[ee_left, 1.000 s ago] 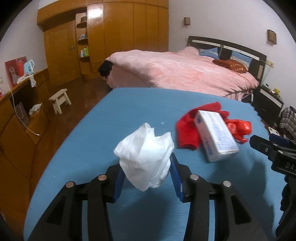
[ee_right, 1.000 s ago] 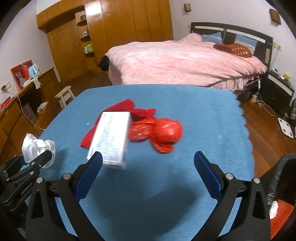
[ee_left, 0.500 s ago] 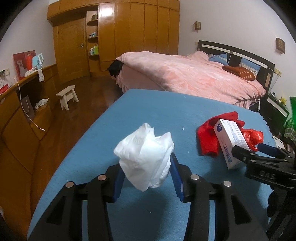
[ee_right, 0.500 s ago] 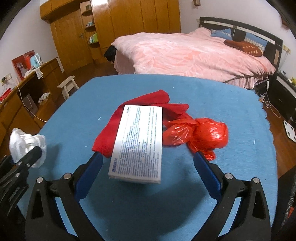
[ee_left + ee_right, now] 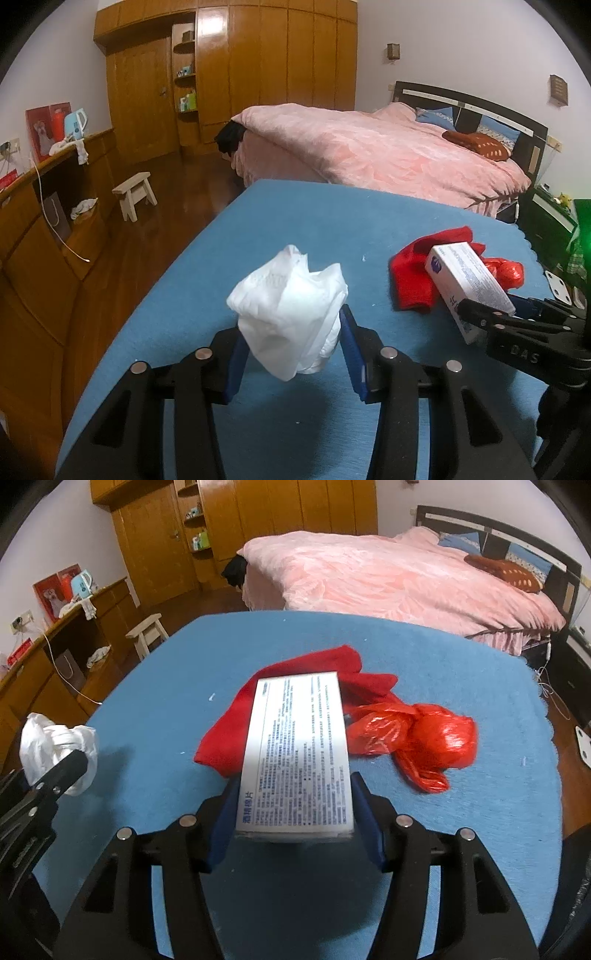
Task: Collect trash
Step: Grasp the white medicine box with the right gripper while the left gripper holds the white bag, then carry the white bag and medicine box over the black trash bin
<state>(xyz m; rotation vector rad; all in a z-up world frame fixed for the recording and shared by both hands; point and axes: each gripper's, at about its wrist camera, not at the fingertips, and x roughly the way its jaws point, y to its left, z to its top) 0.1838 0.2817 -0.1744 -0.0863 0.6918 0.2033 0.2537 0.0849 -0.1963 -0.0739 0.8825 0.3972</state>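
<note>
Blue pads of my right gripper now clamp the near end of the white box, which half a second ago lay between wide-open jaws. I should squeeze evenly and lift straight, so it clears the red cloth and red bag on the table. My left gripper still pinches the crumpled white tissue.
</note>
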